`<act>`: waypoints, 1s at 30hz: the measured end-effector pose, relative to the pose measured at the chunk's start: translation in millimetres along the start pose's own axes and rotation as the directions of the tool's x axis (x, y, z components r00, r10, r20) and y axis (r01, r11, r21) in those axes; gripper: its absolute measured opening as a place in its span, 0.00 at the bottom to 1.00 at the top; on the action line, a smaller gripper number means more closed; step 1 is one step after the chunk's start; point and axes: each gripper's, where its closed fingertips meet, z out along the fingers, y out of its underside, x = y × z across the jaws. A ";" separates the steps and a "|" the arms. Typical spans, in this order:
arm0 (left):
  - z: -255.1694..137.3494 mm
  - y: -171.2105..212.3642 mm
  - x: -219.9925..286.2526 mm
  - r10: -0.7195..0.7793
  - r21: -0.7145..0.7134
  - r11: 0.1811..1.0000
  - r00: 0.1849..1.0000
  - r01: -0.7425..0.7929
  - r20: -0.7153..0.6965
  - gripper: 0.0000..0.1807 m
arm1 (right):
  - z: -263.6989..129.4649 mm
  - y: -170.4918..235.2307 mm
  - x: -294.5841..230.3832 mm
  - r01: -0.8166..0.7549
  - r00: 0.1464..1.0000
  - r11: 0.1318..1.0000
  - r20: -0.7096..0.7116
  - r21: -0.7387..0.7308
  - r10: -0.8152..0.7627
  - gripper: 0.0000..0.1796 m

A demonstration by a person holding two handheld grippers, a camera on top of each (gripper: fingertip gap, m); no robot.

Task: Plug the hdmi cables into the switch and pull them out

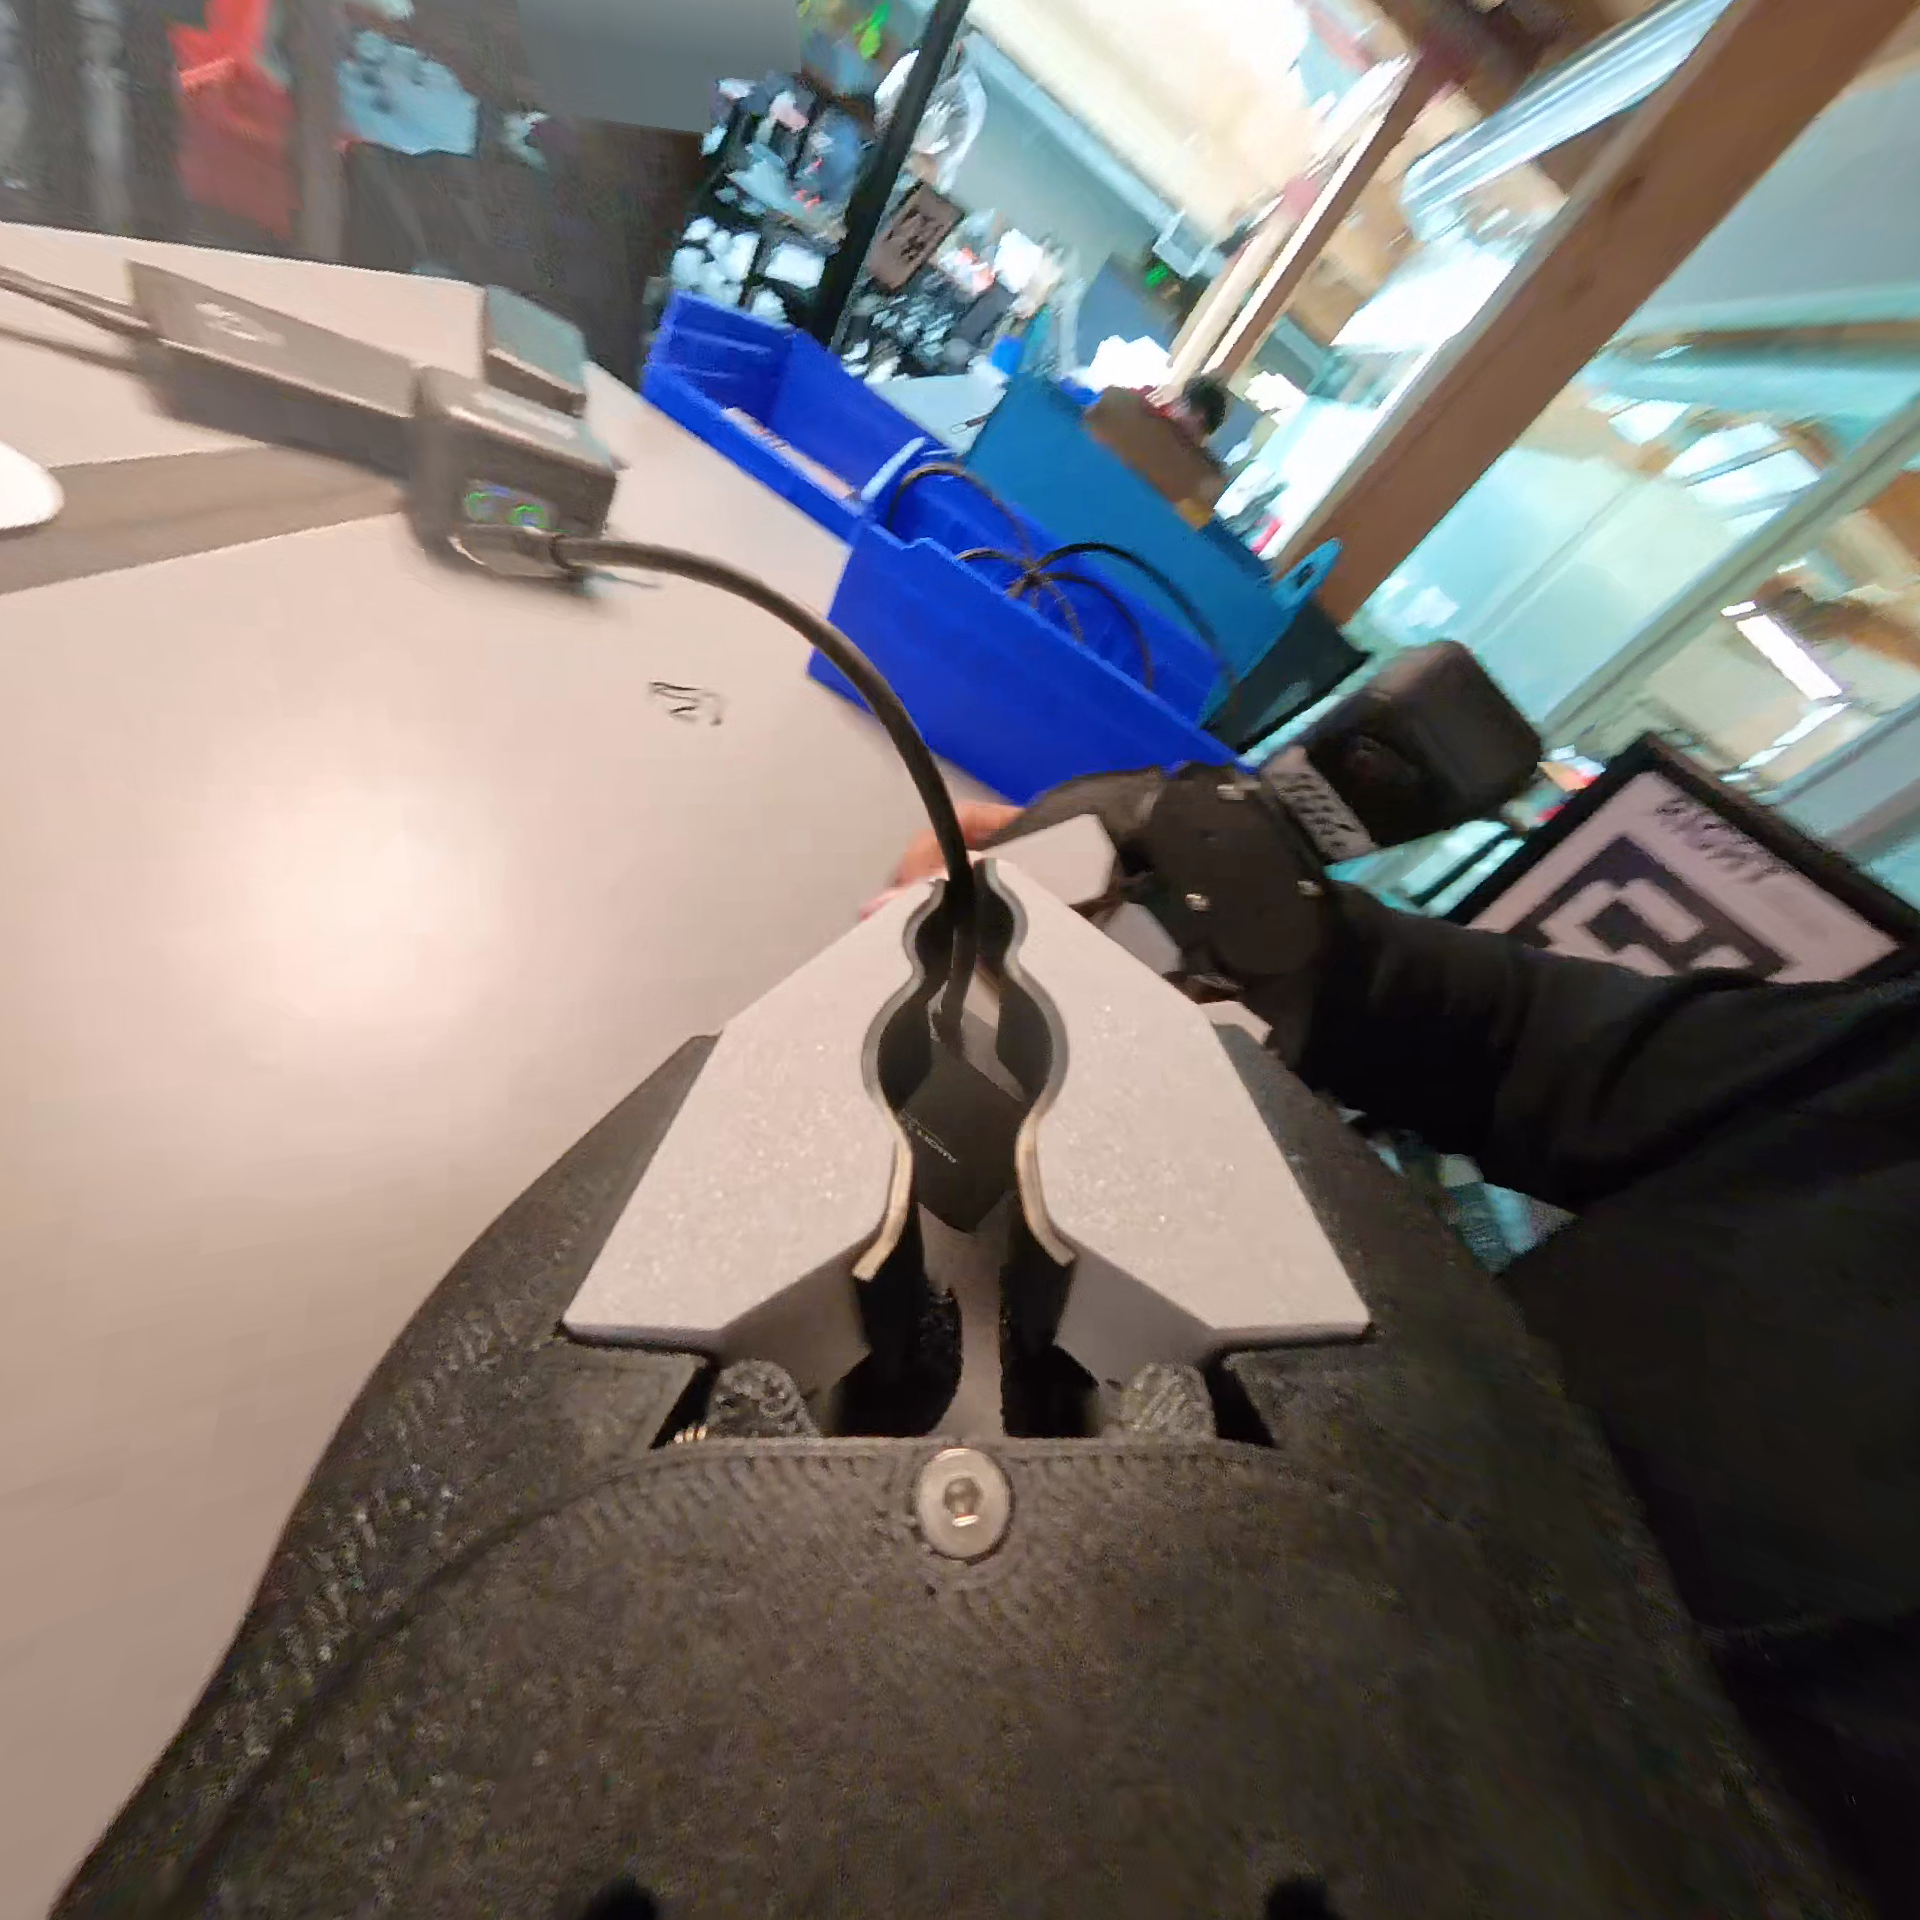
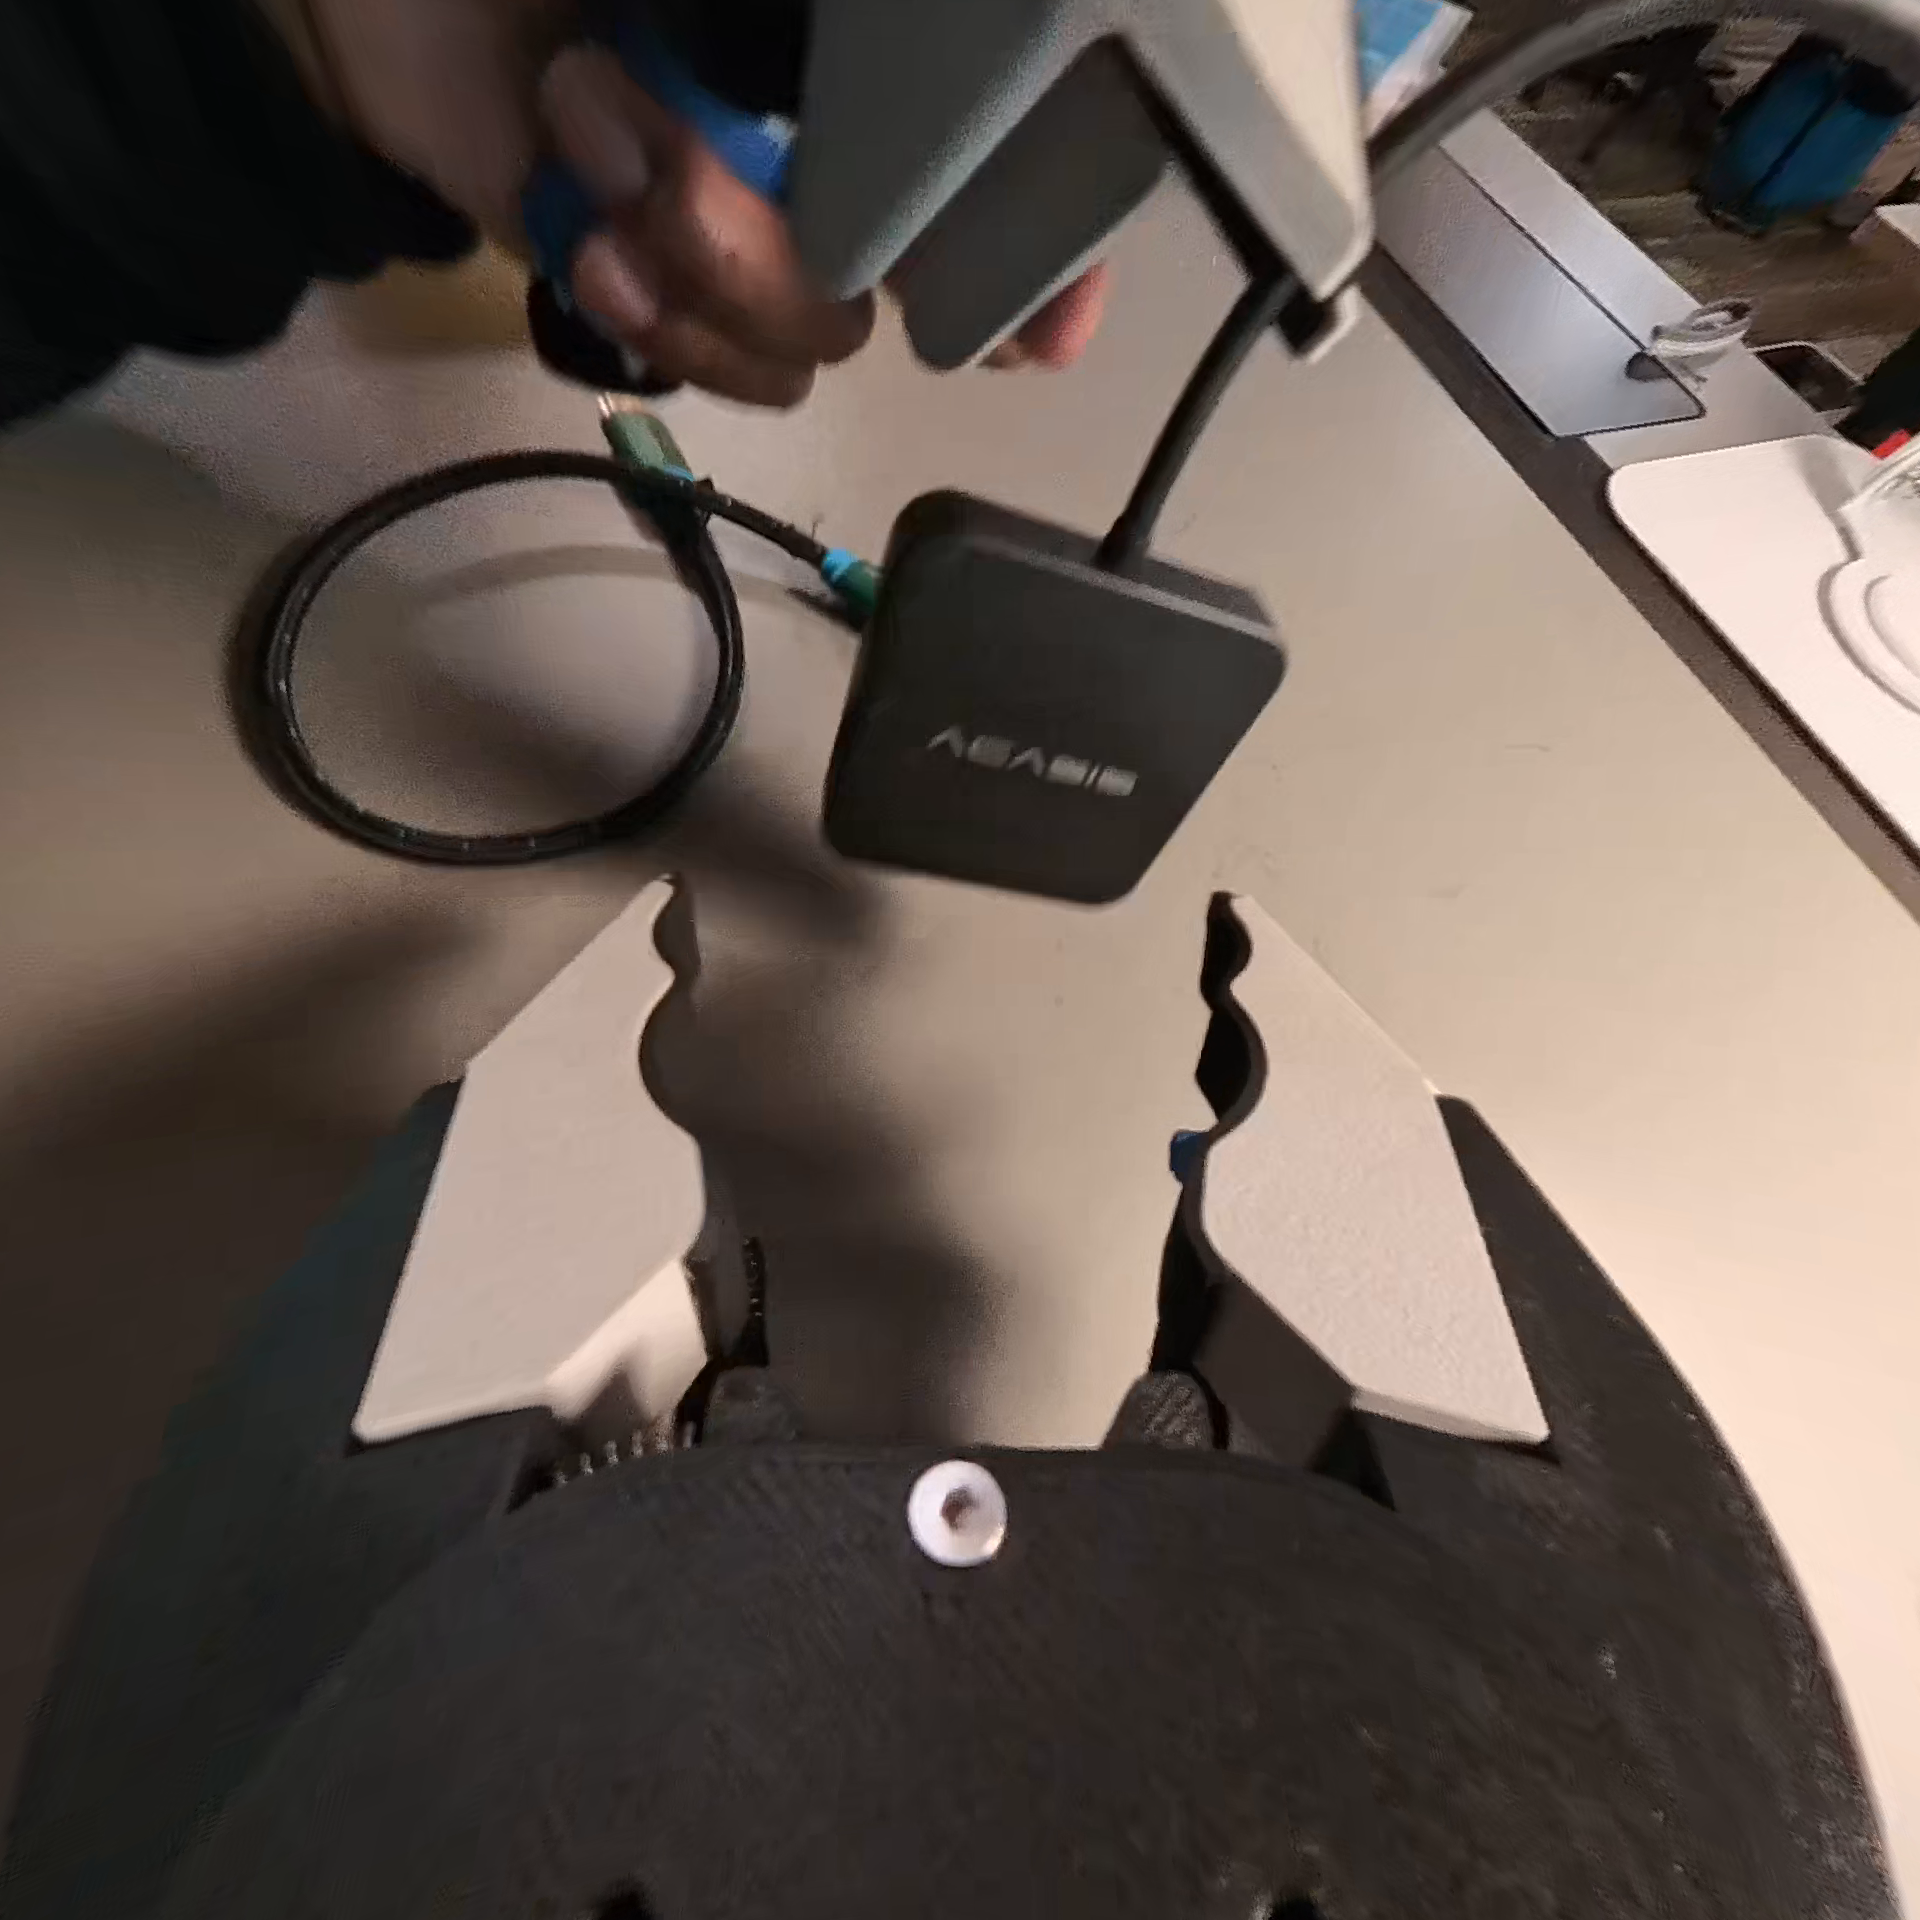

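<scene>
Your pale table sits in a cluttered workshop with glass partitions behind; beyond its far edge stand blue bins, and the nearest holds loops of black cable. Your left tongs are clenched on a black plug, which sits between the two grey fingers; its cord arcs up out of the tips and down to the switch, which lies on the table. Your right tongs are released, spread wide above the table, empty, the switch just ahead of their tips. Only the right view shows a second cable coiled on the table, one green-collared end at the switch's side; only the left view shows green lights on the switch's face.
</scene>
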 end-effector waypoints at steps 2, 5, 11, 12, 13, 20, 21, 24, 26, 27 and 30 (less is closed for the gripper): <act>-1.7 3.1 8.0 -0.008 0.053 0.999 0.995 0.014 -0.098 0.02 | 7.5 -7.2 -3.7 -0.060 0.996 0.996 0.067 0.068 0.055 0.57; -3.5 6.2 16.2 -0.030 0.106 0.993 0.977 0.053 -0.210 0.02 | 7.1 -18.7 -14.9 -0.187 0.966 0.973 0.203 0.135 0.157 0.59; -4.6 6.5 28.1 -0.005 0.149 0.987 0.943 0.058 -0.333 0.02 | -15.4 -27.5 -18.9 -0.356 0.898 0.911 0.347 0.208 0.272 0.36; -4.5 6.2 27.6 -0.006 0.152 0.986 0.942 0.060 -0.334 0.02 | -17.9 -27.0 -15.3 -0.369 0.898 0.903 0.336 0.219 0.285 0.28; -4.7 5.5 26.4 -0.008 0.157 0.986 0.944 0.064 -0.331 0.03 | -20.8 -27.2 -12.2 -0.372 0.901 0.898 0.325 0.235 0.288 0.20; -8.2 11.0 9.0 -0.002 0.133 0.991 0.973 0.034 -0.230 0.03 | -31.1 -25.6 -5.6 -0.234 0.964 0.928 0.194 0.289 0.183 0.07; -8.3 13.4 7.9 0.005 0.115 0.993 0.976 0.021 -0.220 0.03 | -31.3 -24.8 -4.7 -0.206 0.972 0.936 0.166 0.284 0.164 0.07; -9.0 31.5 0.5 0.034 -0.015 0.999 0.985 -0.037 -0.168 0.14 | -35.3 -25.5 -4.2 -0.117 0.991 0.952 0.102 0.282 0.092 0.07; -10.7 44.8 -2.1 0.088 -0.094 0.990 0.985 -0.103 -0.148 0.17 | -37.2 -24.6 -5.4 -0.073 0.996 0.960 0.078 0.269 0.054 0.07; -10.9 49.4 -1.4 0.112 -0.117 0.985 0.983 -0.130 -0.149 0.17 | -37.0 -23.2 -6.4 -0.048 0.997 0.965 0.066 0.258 0.032 0.07; -6.2 64.7 5.7 0.161 -0.194 0.962 0.972 -0.194 -0.174 0.23 | -34.0 -18.7 -9.3 0.002 0.999 0.974 0.046 0.225 -0.012 0.07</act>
